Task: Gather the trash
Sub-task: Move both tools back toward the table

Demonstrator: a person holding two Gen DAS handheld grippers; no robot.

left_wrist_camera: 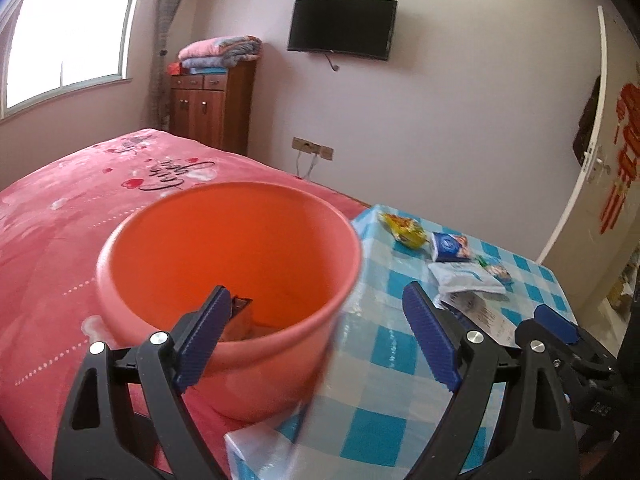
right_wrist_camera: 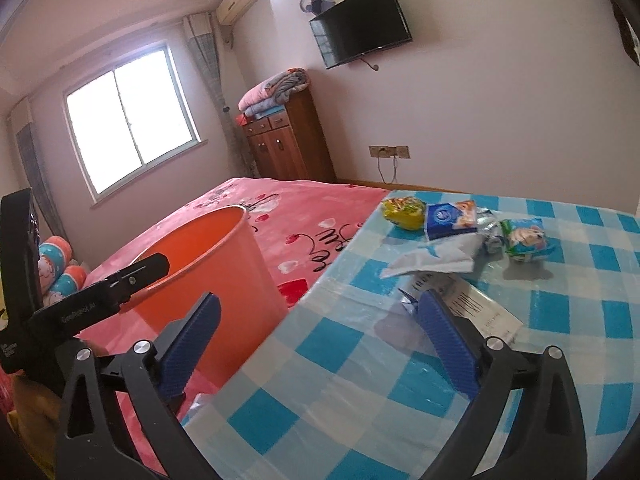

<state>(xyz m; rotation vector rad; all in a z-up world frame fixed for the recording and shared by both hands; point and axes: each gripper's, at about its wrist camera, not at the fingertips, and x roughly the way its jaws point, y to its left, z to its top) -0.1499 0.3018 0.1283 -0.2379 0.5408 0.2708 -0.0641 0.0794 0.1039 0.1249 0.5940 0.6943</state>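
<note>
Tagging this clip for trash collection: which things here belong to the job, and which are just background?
Job: orange bin; yellow wrapper; blue packet; white packet; green packet; paper slip; left gripper and right gripper, both open.

Background: TV; cabinet; blankets; bed; window.

bins: 1 orange bucket (left_wrist_camera: 240, 264) | snack wrappers (right_wrist_camera: 440, 220): 5 on table | paper slips (right_wrist_camera: 476, 304): 1

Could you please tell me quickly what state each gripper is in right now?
Left gripper: open, straddling the round orange plastic bin's rim, not gripping.
Right gripper: open, empty, above the blue-checked table.
</note>
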